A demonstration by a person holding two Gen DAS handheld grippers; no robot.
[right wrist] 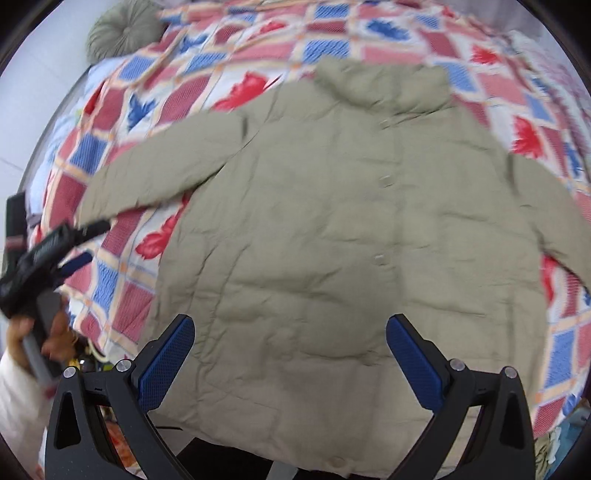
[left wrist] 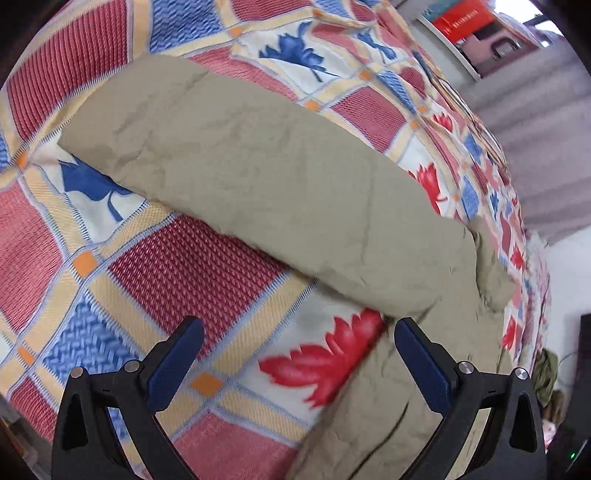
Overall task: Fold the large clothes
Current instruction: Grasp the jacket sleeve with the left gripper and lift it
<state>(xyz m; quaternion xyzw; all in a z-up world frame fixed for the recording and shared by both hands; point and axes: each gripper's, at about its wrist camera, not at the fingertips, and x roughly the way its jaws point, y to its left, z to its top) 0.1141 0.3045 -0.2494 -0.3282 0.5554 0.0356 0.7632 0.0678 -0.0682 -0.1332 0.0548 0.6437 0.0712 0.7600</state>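
A large khaki padded jacket lies spread flat on the bed, snap-button front up, collar at the far end. Its left sleeve stretches out diagonally over the patterned bedspread; it also shows in the right wrist view. My left gripper is open and empty, hovering over the bedspread just below that sleeve, beside the jacket's body edge. It shows from the side in the right wrist view. My right gripper is open and empty above the jacket's lower body near the hem.
The bedspread has red, blue and cream patches with leaf prints. A round grey-green cushion lies at the far left of the bed. A shelf with a red box stands beyond the bed. The bed's near edge runs under the hem.
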